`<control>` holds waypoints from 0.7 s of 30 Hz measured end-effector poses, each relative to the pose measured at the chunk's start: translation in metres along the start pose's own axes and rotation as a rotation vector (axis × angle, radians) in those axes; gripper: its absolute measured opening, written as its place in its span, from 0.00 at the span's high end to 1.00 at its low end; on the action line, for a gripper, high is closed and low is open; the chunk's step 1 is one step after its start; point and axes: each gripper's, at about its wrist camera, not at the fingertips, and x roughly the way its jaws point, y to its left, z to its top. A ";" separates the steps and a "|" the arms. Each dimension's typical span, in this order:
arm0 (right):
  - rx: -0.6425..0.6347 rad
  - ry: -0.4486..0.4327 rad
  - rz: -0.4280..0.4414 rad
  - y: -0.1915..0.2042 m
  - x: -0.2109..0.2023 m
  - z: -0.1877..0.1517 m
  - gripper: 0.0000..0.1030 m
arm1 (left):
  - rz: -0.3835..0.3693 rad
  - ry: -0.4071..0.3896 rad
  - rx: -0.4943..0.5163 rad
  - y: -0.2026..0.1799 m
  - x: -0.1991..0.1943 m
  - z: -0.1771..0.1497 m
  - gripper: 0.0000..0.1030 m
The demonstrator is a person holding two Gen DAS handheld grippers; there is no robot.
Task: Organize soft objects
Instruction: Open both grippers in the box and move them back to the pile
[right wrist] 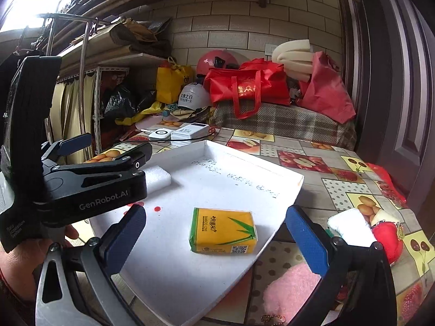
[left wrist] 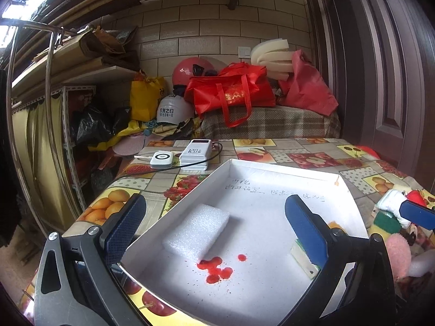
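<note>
**Both grippers empty over the tray, plush pile not yet moved**

Risks first: my right gripper (right wrist: 214,233) hangs spread above the yellow tissue pack (right wrist: 223,231). If I swing toward the pink plush (right wrist: 288,290) off the tray's right edge, a finger could clip the pack or catch the shallow rim and shove the whole white tray (left wrist: 272,168) across the tablecloth (right wrist: 312,146). The plush is floppy, so a shallow pinch may slip.

My left gripper (left wrist: 214,217) is also spread, holding nothing, over the tray's left half.

Tray contents: white foam block (left wrist: 197,231) near the left edge, tissue pack near the right edge, red stains (left wrist: 214,269) between. The red-and-white plush (right wrist: 386,239) and the pink one sit on the table, outside the tray.
</note>
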 end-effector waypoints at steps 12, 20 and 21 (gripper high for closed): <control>0.236 -0.059 -0.129 -0.111 -0.058 -0.021 0.00 | -0.410 0.103 0.142 -0.062 -0.041 -0.014 0.00; 0.299 0.038 -0.277 -0.214 -0.069 -0.044 0.00 | -0.695 0.276 0.453 -0.157 -0.070 -0.035 0.01; 0.308 0.068 -0.255 -0.222 -0.065 -0.047 0.00 | -0.709 0.297 0.492 -0.169 -0.071 -0.040 0.03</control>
